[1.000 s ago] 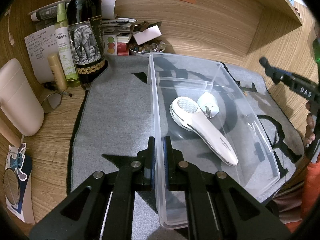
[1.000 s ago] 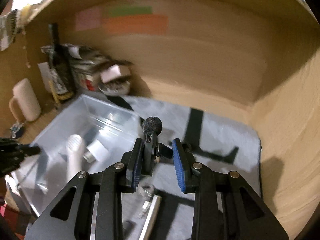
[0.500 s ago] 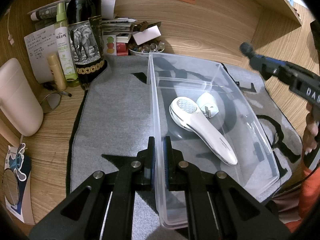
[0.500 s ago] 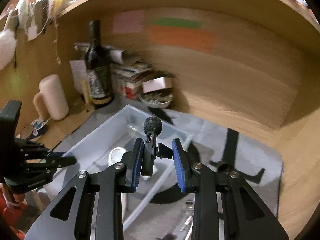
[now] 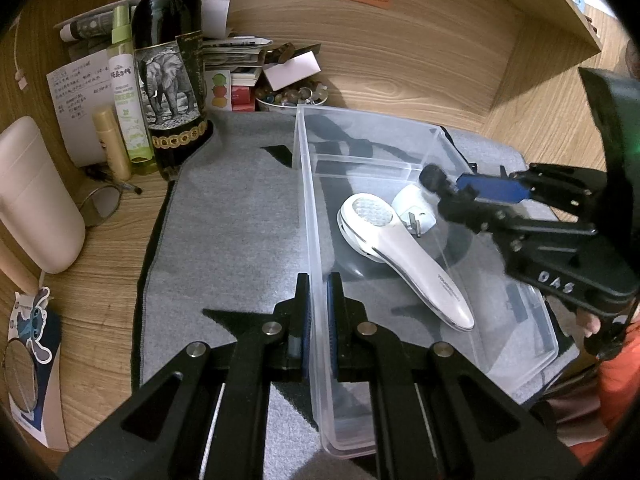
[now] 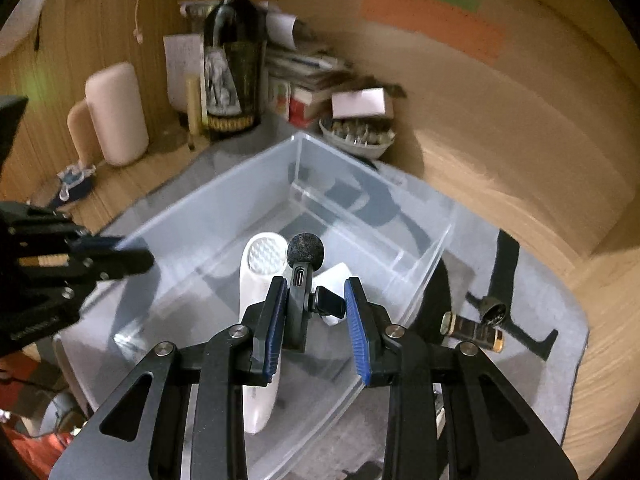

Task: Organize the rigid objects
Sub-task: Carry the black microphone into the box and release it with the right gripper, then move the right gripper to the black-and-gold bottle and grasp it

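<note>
Both claws grip: left (image 5: 317, 312) clamped on bin wall (image 5: 310, 216), right (image 6: 316, 320) has carried microphone (image 6: 305, 256) over the bin.

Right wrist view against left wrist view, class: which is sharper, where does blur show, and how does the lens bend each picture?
Left wrist view: sharp; the elephant label on the wine bottle reads clearly, and the clear bin wall shows soft reflections. Right wrist view: the wall notes and bowl are smeared, while the right gripper and its small microphone stay crisp. Both views: fisheye curving, dark corners.
</note>
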